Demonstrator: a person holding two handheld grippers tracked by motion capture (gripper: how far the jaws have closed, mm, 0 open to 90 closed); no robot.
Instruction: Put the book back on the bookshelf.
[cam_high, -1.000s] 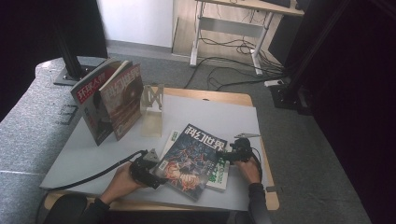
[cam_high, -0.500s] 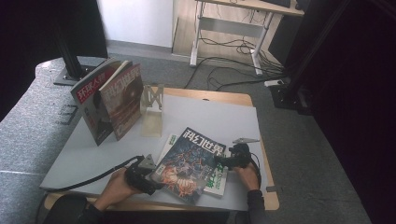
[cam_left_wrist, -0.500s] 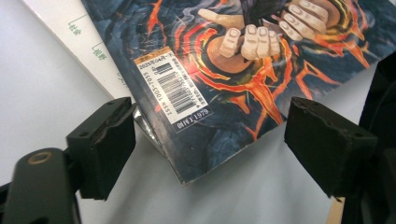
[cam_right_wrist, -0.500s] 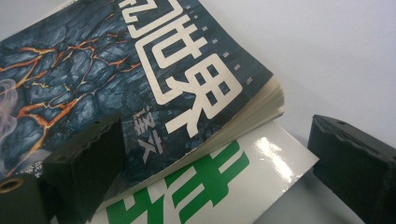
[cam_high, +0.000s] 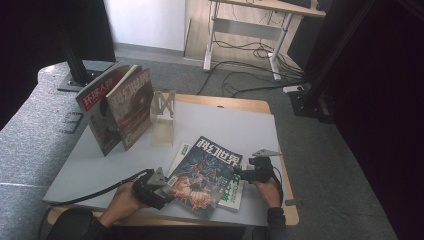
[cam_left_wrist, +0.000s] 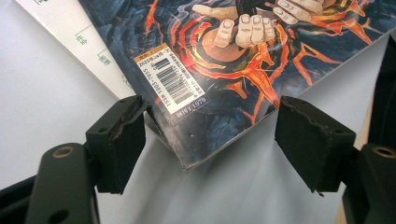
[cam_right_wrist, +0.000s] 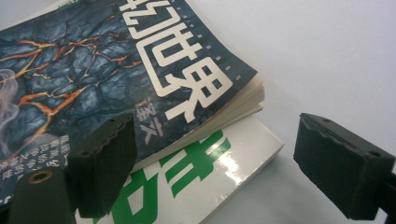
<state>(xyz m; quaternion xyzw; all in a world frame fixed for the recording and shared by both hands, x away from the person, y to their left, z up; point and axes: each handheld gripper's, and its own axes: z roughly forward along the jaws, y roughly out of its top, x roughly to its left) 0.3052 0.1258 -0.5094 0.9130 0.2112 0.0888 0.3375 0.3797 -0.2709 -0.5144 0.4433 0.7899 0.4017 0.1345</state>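
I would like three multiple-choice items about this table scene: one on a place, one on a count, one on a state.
1. Where does the dark magazine lie?
A. on the white-and-green magazine
B. in the clear stand
C. on the floor

2. How many magazines stand upright at the table's left?
A. one
B. two
C. four

3. How is the left gripper?
A. shut on a cable
B. open, the dark magazine's corner between its jaws
C. holding the stand

Key:
1 A, the white-and-green cover shows under its edges.
2 B, a red-titled magazine and a brown magazine lean together.
3 B, the gripper view shows gaps beside both pads.
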